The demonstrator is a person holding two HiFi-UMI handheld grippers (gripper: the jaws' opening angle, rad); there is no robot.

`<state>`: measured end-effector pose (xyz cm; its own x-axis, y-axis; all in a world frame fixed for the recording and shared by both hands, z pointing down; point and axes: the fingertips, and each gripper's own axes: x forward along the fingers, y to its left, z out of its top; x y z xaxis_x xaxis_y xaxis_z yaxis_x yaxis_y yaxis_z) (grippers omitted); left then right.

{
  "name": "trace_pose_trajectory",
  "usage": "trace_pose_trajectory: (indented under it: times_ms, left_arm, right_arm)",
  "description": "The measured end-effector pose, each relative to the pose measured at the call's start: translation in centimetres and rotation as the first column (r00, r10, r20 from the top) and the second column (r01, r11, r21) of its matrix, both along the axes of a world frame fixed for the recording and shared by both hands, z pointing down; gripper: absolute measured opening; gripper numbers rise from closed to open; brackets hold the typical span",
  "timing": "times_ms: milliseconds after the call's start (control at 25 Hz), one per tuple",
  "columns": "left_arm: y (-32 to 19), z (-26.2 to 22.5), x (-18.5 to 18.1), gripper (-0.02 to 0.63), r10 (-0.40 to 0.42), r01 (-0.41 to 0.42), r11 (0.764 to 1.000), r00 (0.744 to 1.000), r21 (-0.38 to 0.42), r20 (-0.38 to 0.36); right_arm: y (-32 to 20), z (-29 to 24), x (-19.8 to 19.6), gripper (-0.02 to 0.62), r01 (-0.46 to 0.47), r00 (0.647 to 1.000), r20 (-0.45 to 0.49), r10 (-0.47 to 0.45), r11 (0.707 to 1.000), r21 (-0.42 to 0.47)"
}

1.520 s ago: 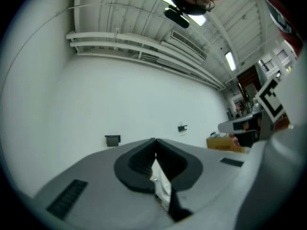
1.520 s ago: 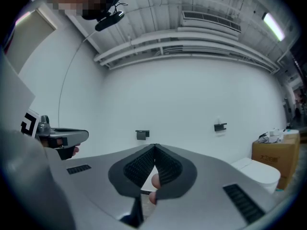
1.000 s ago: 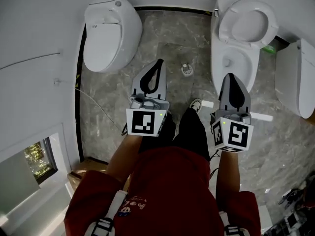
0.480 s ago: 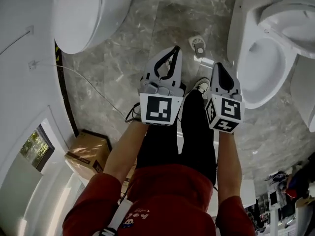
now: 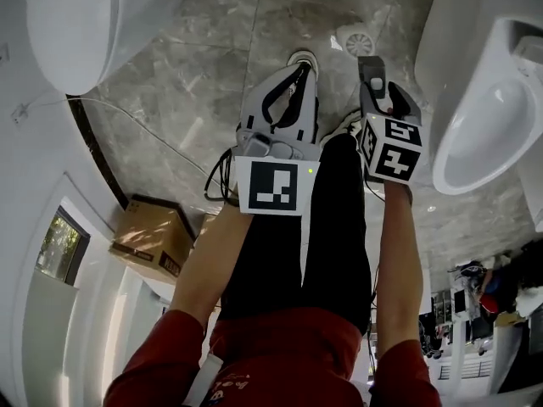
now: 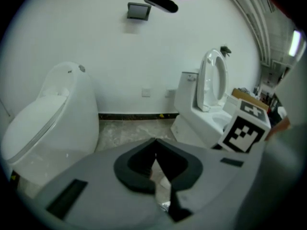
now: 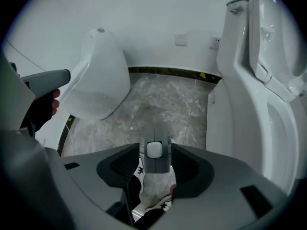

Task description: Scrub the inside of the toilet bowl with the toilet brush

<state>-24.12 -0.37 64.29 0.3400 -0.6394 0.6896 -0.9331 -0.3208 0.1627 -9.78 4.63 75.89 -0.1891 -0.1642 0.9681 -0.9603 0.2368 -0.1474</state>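
Toilet brush [image 7: 154, 163] seen only as a grey handle end with a pale oval button. Upright between the jaws of the right gripper [image 5: 379, 93], low over the floor [image 5: 212, 66] and close to the person's shoe [image 5: 344, 128]. Jaws there spread, just opened wider, with a thin gap on either side of the handle and no pad pressing it. Left gripper [image 5: 300, 68] alongside, near and to the left, fingers pressed together tip to tip, nothing between them.

Toilet bowl [image 5: 488, 134] to the right of the right gripper, apart from it, white and open. Seat [image 6: 213, 83] tipped up in the left gripper view. Second toilet [image 5: 72, 15] across the room at the left, lid down.

Underfoot, grey marbled stone, glossy, with pale veins. White wall [image 6: 144, 47] all round, with dark skirting [image 7: 163, 71] flecked with yellow at its foot and two sockets [image 7: 181, 39] above that. Thin cable [image 5: 144, 124] trailing over the stone from the left wall. Cardboard box [image 5: 153, 237] on the ground by that same wall. Dark trousers [image 5: 331, 227] and red top [image 5: 288, 354] filling the lower middle of the head view.
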Motion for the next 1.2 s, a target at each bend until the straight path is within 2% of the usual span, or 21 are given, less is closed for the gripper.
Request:
trace_pose_trajectory:
  times_ms: [200,320,520,680,800,1000,1200]
  left_arm:
    - [-1.0,1.7,-1.2,0.0,-0.021,0.021,0.999,1.0,-0.032,-0.005]
    - [-1.5,1.8,-1.3,0.0,-0.029,0.029,0.999,1.0,-0.036,-0.012]
    - [-2.2,1.9,-1.2,0.0,-0.034,0.033,0.999,0.999,-0.04,-0.031]
    - [-1.9,2.1,-1.0,0.0,-0.027,0.025,0.998,0.999,-0.054,-0.033]
    - [-1.9,2.1,-1.0,0.0,-0.015,0.014,0.998,0.999,-0.065,-0.028]
    - [-2.2,-0.2,-0.3,0.0,0.026,-0.026,0.999,1.0,-0.043,-0.018]
    - [-3.3,-5.8,1.1,0.0,0.123,-0.122,0.992,0.992,0.034,-0.023]
  right_arm:
    - [-0.3,4.1,-0.2,0.209,0.018,0.998,-0.062,-0.025,0.993,-0.117]
    - [-0.1,5.7,0.2,0.199,-0.001,0.994,-0.109,-0.017,0.986,-0.167]
    - [-0.6,7.1,0.4,0.172,-0.04,0.987,-0.159,0.013,0.984,-0.172]
    - [0.2,8.0,0.9,0.156,-0.147,0.979,-0.171,0.114,0.969,-0.197]
    - [0.2,8.1,1.0,0.163,-0.141,0.979,-0.172,0.108,0.971,-0.194]
    - [0.4,5.2,1.9,0.163,-0.171,0.979,-0.141,0.148,0.971,-0.165]
    - [0.8,-2.6,2.2,0.163,-0.213,0.975,-0.085,0.206,0.973,-0.09]
